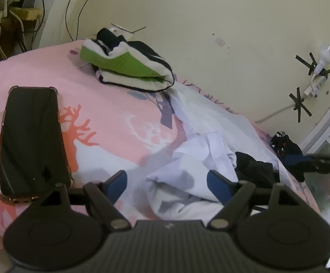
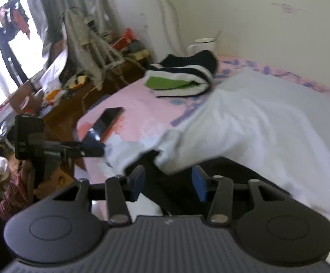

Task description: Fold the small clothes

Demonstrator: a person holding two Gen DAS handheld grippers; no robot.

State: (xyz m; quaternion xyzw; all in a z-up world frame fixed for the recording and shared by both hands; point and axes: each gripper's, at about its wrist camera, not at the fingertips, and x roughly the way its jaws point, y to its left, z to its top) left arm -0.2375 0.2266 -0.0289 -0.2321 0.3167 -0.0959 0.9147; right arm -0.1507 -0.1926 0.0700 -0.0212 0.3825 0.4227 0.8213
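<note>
A crumpled white garment (image 1: 201, 136) lies on the pink bed sheet (image 1: 110, 113); in the right wrist view it (image 2: 255, 127) spreads wide over the bed. A small black garment (image 1: 253, 168) lies on its right part and shows dark under the right gripper (image 2: 167, 182). My left gripper (image 1: 167, 182) is open, its fingers astride the near white fold. My right gripper (image 2: 168, 183) is open over the black cloth and the white edge; it also shows from the side in the left wrist view (image 1: 324, 161).
A folded green, white and black garment (image 1: 128, 66) sits at the far end by the wall. A black phone (image 1: 33, 141) lies on the sheet at left. A dark patterned cloth (image 1: 285, 143) lies at right. A cluttered wooden desk (image 2: 74, 95) stands beside the bed.
</note>
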